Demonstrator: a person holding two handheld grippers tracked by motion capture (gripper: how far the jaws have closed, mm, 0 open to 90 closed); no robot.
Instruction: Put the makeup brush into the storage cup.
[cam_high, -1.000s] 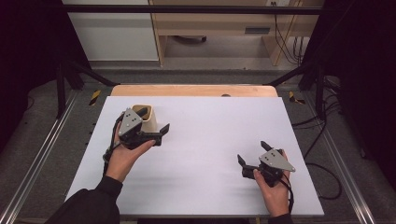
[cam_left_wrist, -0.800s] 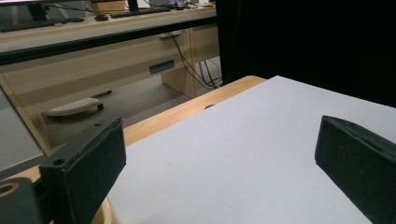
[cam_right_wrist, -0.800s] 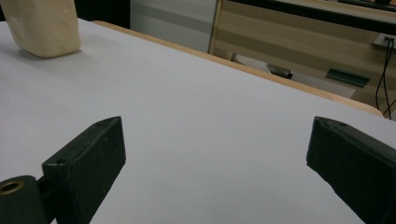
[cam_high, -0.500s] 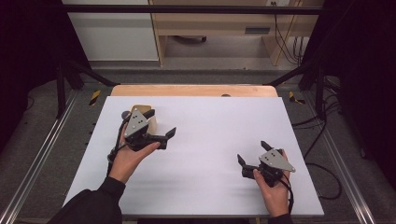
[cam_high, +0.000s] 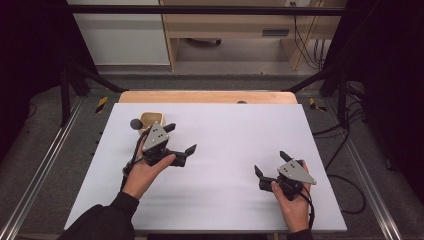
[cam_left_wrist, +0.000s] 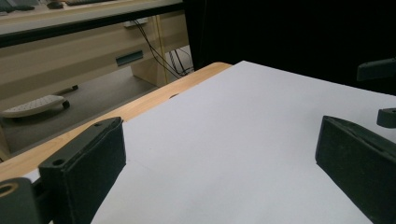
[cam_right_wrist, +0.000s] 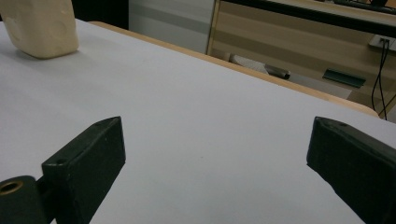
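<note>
table: white sheet (cam_high: 225, 150), bare mid-frame
left gripper (cam_high: 177, 142): moved toward frame centre, off the cup; jaws wide apart, holding nothing
right gripper (cam_high: 270, 165): unmoved, lower right, wide open, holding nothing
cup (cam_high: 149, 120): upper left, now uncovered, likely just released

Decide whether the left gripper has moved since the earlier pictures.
Yes. The left gripper has drifted rightward, away from the beige cup it covered earlier.

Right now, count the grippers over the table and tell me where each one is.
2. The left gripper is held open at the table's far left, beside the beige container. The right gripper is held open near the front right.
</note>
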